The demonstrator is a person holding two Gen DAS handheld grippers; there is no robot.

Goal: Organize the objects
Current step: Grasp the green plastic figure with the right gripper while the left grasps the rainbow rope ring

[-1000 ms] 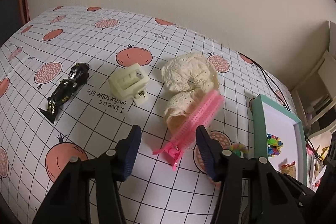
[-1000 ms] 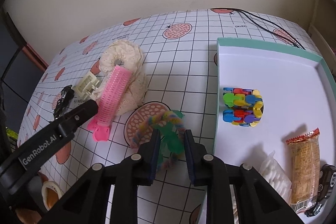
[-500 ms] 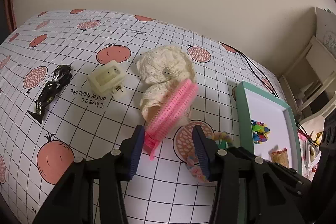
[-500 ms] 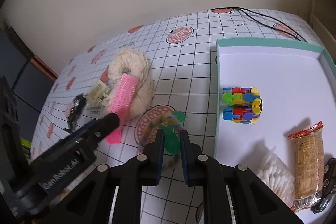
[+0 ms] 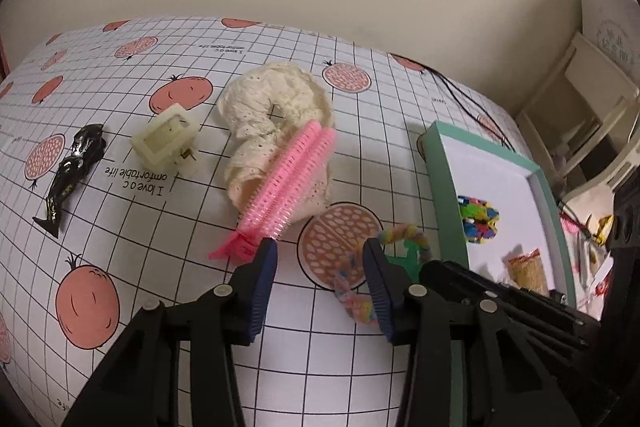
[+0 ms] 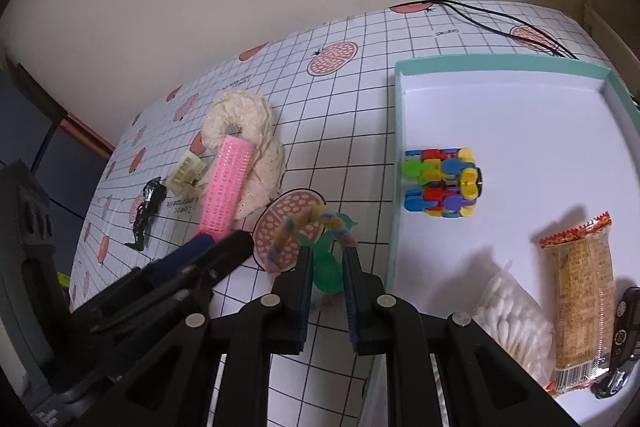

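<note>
Since a second ago, my left gripper point(image 5: 318, 281) has slid rightward off the pink hair roller point(image 5: 286, 183), whose clip end now touches the left finger; its jaws stand released around bare cloth. My right gripper point(image 6: 326, 277) has narrowed its gap and now clenches the green toy point(image 6: 328, 259), which carries a pastel braided loop point(image 6: 304, 223) and sits on the tablecloth just beside the tray's left wall.

Left to right, left wrist view: a black glossy figurine point(image 5: 70, 173); a cream claw clip point(image 5: 168, 139), beside which the tablecloth point(image 5: 120, 247) reads "I love o c / omfortable life", printed upside down among pomegranate motifs on a black grid; a cream lace scrunchie point(image 5: 272, 107) with the roller lying across it; the braided loop partly behind my right finger; the teal-rimmed tray point(image 5: 440, 179).

Right wrist view: the tray holds a multicoloured link toy point(image 6: 440, 183), a bag of cotton swabs point(image 6: 510, 323), a snack packet point(image 6: 580, 299) whose printing is too small to read, and a dark toy car point(image 6: 618, 343) at the frame edge. Black cables point(image 6: 500, 23) cross the far cloth. Small lettering near the cables is illegible.
</note>
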